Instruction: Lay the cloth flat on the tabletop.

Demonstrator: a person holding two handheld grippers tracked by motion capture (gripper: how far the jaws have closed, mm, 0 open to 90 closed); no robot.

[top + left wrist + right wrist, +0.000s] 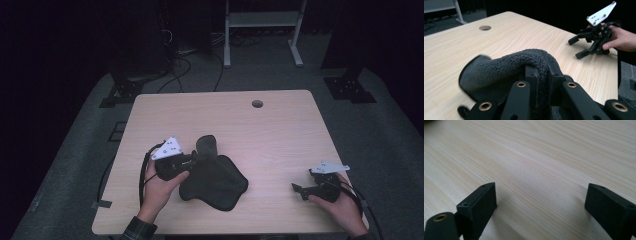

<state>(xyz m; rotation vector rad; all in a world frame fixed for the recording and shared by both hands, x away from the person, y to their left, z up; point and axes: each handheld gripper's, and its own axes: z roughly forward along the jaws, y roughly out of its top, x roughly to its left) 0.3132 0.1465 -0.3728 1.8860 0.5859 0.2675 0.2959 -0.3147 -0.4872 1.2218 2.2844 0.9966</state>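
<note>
Dark grey fleece cloth (212, 177) lies crumpled left of centre on my pale wooden worktop (270, 130); my left gripper (541, 75) pinches a raised fold. My right gripper (300, 191) rests apart, jaws wide, holding nothing.

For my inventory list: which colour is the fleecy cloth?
Dark grey; the cloth shows best in the left gripper view.

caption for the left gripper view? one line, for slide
Left gripper jaws shut on a fold of dark fleece cloth over the wooden table; right gripper open beyond.
</note>
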